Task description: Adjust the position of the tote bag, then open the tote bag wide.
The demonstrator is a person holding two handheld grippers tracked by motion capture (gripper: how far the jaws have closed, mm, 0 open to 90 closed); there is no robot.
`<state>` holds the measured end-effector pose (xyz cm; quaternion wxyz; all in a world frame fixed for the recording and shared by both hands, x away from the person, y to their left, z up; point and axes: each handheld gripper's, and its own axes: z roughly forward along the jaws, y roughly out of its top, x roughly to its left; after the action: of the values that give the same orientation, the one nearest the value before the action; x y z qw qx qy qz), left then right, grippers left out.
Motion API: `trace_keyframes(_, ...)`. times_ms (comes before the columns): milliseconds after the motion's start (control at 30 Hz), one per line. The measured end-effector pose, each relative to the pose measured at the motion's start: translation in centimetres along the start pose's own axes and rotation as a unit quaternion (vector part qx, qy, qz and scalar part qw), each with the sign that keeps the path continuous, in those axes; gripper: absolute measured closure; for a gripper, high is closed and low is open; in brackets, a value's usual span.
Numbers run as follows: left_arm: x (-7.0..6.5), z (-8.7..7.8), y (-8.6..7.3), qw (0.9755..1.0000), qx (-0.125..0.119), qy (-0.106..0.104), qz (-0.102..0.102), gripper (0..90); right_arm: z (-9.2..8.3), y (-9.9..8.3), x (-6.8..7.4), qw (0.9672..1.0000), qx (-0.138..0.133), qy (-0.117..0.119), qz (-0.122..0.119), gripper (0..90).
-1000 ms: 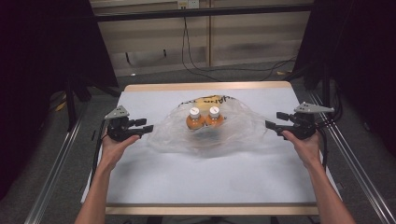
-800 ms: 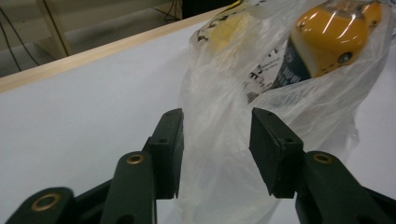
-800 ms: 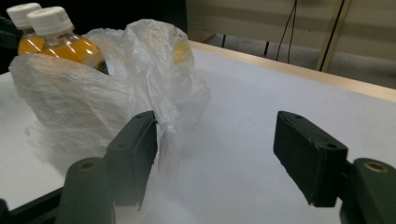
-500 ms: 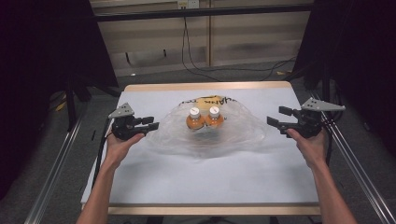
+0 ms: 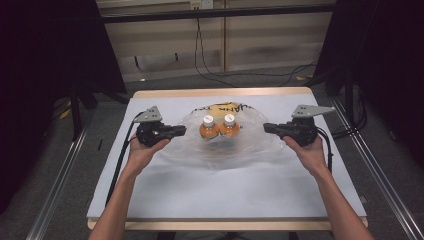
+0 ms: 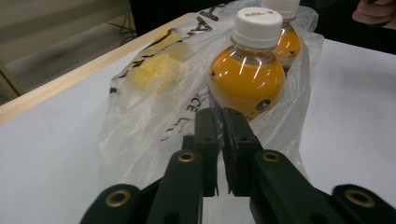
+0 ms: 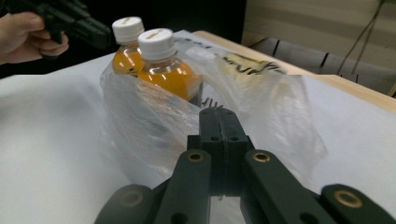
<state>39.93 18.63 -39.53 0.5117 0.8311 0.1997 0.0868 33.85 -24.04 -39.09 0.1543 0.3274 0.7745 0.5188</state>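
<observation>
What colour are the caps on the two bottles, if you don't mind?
White, on both caps; the left gripper view shows it best.

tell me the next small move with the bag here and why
Probably lift both grippers a little, evenly. The left gripper and right gripper have just closed, each pinching an edge of the clear plastic bag on opposite sides. Two orange drink bottles stand upright in its middle, so an even raise should draw the film up around them without tipping them.

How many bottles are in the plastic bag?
2. Both stand side by side mid-table inside the bag: left bottle nearer the left gripper, right bottle beside it. None seem hidden.
</observation>
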Motion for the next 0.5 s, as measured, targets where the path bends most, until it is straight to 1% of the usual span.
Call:
trace_keyframes(33, 0.0, 0.3, 0.2, 1.0000, 0.007, 0.001, 0.004, 86.8, 0.5, 0.1, 0.1, 1.0000, 0.006, 0.001, -0.003, 90.0)
trace_keyframes(67, -0.2, 0.6, 0.3, 0.9999, 0.012, 0.001, 0.008, 86.9, 1.0, 0.3, 0.2, 0.9999, 0.009, 0.008, -0.003, 90.0)
trace_keyframes(100, -0.3, 0.9, 0.6, 0.9995, 0.023, 0.009, 0.017, 86.4, 1.5, 0.5, 0.4, 0.9998, 0.013, 0.011, -0.006, 90.0)
trace_keyframes(167, -0.6, 1.3, 0.7, 0.9996, 0.022, 0.001, 0.019, 85.3, 2.5, 0.9, 0.5, 0.9995, 0.021, 0.018, -0.015, 90.0)
trace_keyframes(233, -0.7, 1.9, 0.7, 0.9988, 0.038, -0.002, 0.030, 87.3, 3.4, 1.3, 0.6, 0.9991, 0.027, 0.029, -0.016, 90.0)
trace_keyframes(267, -0.6, 2.2, 0.6, 0.9985, 0.044, -0.005, 0.032, 88.1, 3.8, 1.5, 0.6, 0.9990, 0.029, 0.026, -0.021, 90.0)
trace_keyframes(300, -0.5, 2.6, 0.6, 0.9984, 0.048, -0.004, 0.030, 88.9, 4.2, 1.7, 0.5, 0.9989, 0.032, 0.028, -0.019, 90.0)
trace_keyframes(333, -0.4, 3.0, 0.6, 0.9984, 0.049, -0.003, 0.027, 89.1, 4.5, 2.0, 0.5, 0.9986, 0.039, 0.026, -0.024, 90.0)
trace_keyframes(367, -0.2, 3.3, 0.6, 0.9982, 0.052, -0.006, 0.027, 89.1, 4.9, 2.2, 0.5, 0.9984, 0.044, 0.026, -0.024, 90.0)
trace_keyframes(467, 0.3, 4.1, 0.6, 0.9983, 0.054, -0.004, 0.022, 89.5, 5.8, 2.6, 0.4, 0.9976, 0.059, 0.030, -0.023, 90.0)
trace_keyframes(500, 0.5, 4.2, 0.6, 0.9980, 0.058, -0.004, 0.025, 89.6, 6.1, 2.7, 0.4, 0.9972, 0.065, 0.028, -0.025, 90.0)
